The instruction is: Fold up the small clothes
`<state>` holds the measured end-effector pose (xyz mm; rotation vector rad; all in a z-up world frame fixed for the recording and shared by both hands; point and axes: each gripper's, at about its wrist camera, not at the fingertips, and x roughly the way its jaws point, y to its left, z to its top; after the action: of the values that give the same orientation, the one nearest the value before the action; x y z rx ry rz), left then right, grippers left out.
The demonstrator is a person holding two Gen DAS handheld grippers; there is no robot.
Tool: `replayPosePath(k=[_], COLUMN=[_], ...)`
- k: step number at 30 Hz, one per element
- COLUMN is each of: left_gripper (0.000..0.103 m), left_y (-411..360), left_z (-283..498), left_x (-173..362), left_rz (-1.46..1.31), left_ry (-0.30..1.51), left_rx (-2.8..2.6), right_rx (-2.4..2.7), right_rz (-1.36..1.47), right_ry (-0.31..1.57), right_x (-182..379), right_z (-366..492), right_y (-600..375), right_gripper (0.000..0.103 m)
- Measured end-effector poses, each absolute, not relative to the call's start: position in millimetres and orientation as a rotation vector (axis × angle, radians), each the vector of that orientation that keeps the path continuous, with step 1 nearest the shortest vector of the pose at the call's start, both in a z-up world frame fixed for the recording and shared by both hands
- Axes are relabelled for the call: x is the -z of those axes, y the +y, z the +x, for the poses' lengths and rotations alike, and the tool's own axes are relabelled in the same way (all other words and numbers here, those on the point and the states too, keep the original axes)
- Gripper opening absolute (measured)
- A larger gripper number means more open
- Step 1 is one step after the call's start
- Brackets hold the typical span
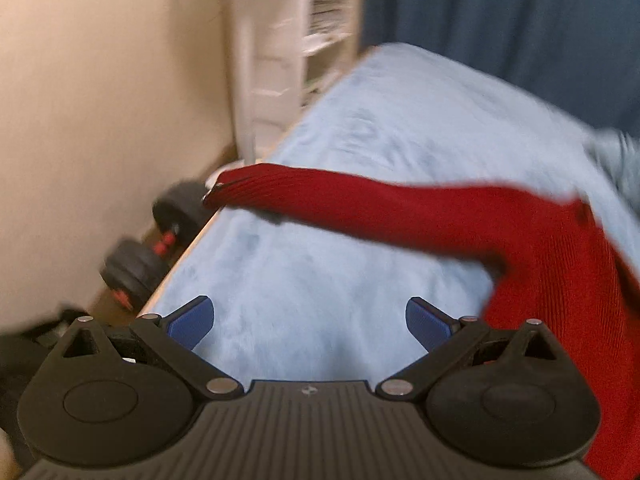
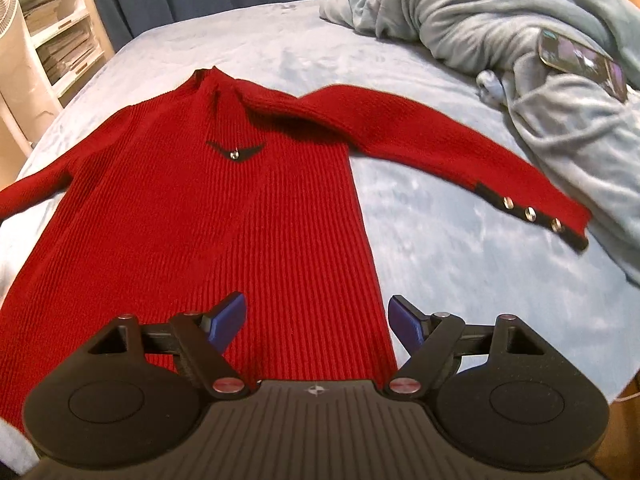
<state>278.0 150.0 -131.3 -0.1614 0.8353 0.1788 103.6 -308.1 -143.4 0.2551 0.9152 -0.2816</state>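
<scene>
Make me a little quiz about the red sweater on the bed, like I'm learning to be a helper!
1. True or false: the red sweater lies spread flat on the blue bedspread.
2. How many shiny buttons are on the sleeve cuff?
3. Which is open with nothing between its pads: (a) left gripper, (b) right gripper, (c) both?

Key: 1 true; 2 three; 3 c.

Sweater (image 2: 192, 216) lies flat on the bed (image 2: 460, 272), centre-left; blanket (image 2: 500, 28) with phone (image 2: 584, 60) on it, upper right.
</scene>
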Motion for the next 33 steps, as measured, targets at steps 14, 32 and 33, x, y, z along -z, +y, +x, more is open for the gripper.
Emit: replayPosePath(k=[14, 32, 33], left_gripper=[0.051, 0.082, 0.082], left_y=[184, 210, 208], left_z=[422, 452, 447], left_x=[197, 151, 157], left_rz=[-0.640, -0.557, -0.557], left_ry=[0.982, 0.915, 0.925], left_rx=[-0.113, -0.389, -0.378], right_rx=[0.255, 0.357, 0.389], right_rz=[0.151, 0.127, 0.123], right_ry=[1.007, 0.884, 0.866], right_x=[171, 182, 181], right_z=[151, 172, 173], right_y=[-286, -346, -360], right_gripper=[0.080, 0.080, 0.080])
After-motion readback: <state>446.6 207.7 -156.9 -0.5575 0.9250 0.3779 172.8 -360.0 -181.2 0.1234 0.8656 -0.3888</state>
